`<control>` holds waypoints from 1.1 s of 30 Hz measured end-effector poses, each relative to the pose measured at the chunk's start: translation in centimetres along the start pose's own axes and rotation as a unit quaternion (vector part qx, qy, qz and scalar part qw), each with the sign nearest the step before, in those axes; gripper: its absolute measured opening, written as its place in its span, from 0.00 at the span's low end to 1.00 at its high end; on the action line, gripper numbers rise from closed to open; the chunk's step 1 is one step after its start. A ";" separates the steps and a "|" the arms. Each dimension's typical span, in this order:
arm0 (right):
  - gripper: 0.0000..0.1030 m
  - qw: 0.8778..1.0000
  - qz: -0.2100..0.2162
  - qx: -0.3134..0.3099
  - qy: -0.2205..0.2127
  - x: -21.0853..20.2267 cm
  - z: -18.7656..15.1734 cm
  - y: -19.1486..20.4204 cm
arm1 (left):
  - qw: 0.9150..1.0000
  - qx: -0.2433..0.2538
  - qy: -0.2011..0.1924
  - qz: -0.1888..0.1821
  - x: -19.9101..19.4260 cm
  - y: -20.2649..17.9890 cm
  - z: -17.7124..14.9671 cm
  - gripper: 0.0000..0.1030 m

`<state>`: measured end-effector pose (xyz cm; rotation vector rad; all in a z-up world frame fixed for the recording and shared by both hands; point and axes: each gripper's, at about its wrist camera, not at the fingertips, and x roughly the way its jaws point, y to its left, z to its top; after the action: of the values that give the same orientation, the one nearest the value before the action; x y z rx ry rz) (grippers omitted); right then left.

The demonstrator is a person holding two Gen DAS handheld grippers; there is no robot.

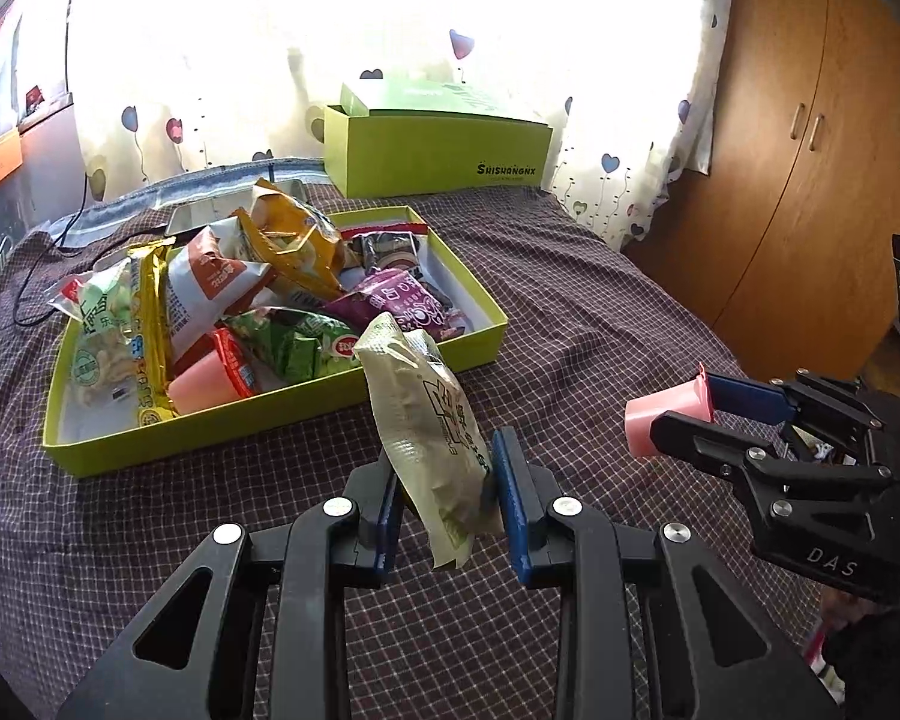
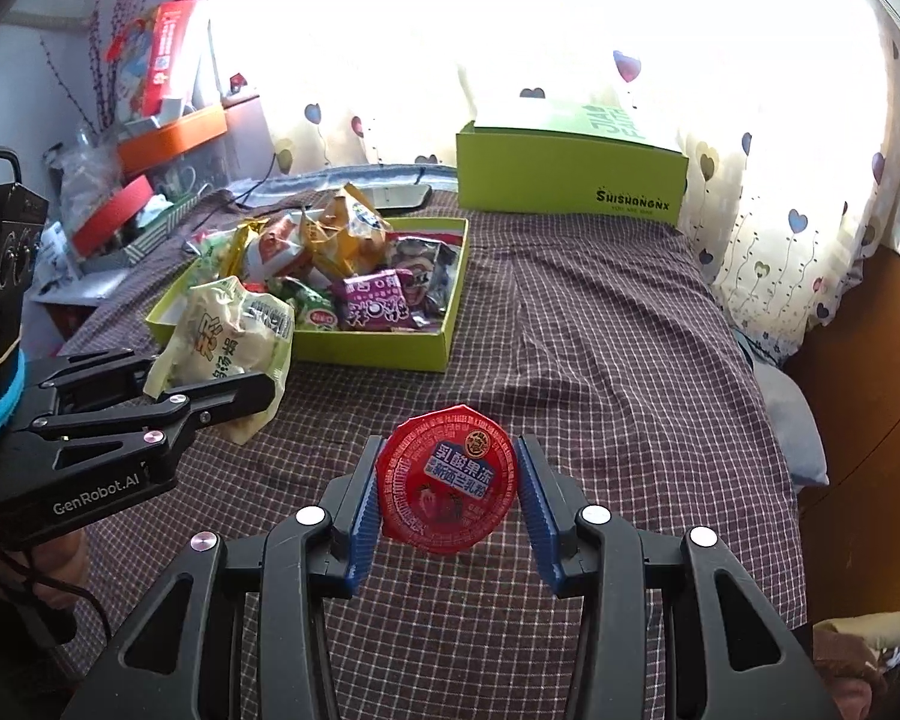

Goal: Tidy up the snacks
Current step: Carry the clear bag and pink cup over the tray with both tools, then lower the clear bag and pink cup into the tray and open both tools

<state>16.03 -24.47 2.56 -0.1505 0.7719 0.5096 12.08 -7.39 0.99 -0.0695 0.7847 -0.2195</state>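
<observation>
A pale green snack packet (image 1: 426, 432) hangs above the checked cloth with my left gripper (image 1: 447, 498) shut on it; the right wrist view shows the same packet (image 2: 228, 336) in that gripper (image 2: 210, 390) at the left. My right gripper (image 2: 447, 495) is shut on a pink jelly cup with a red foil lid (image 2: 447, 480), held above the cloth. From the left wrist camera that cup (image 1: 666, 414) shows side-on at the right in my right gripper (image 1: 684, 414). A lime-green tray (image 1: 270, 414) heaped with several snack packets lies beyond both grippers, also seen as the tray (image 2: 384, 351).
A closed lime-green box (image 1: 438, 150) (image 2: 570, 180) stands at the far edge before the heart-print curtain. A metal tray (image 1: 234, 207) and a black cable (image 1: 48, 258) lie behind the snack tray. A wooden wardrobe (image 1: 810, 150) is at the right, cluttered shelves (image 2: 138, 180) at the left.
</observation>
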 end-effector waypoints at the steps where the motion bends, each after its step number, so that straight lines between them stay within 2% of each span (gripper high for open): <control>1: 0.39 1.000 0.003 -0.004 -0.003 0.1 0.4 0.4 | 1.000 -0.001 -0.003 0.004 -0.2 0.3 0.1 0.28; 12: 0.39 0.998 0.036 -0.039 -0.018 2.5 4.1 4.0 | 0.998 -0.022 -0.037 0.053 -2.2 5.1 1.2 0.28; 23: 0.39 0.997 0.050 -0.047 -0.016 5.4 6.8 5.6 | 0.992 -0.038 -0.056 0.106 -2.6 12.5 1.5 0.28; 27: 0.39 0.997 0.055 -0.048 -0.018 6.6 7.9 6.0 | 0.992 -0.039 -0.052 0.111 -1.6 14.6 1.6 0.28; 33: 0.39 0.997 0.056 -0.058 -0.013 9.1 9.2 6.9 | 0.994 -0.025 -0.049 0.092 -0.2 15.7 1.6 0.29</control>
<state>23.87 -12.09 3.10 -0.2096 0.7278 0.6623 15.76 7.92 0.02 -0.0545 0.6946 -0.0208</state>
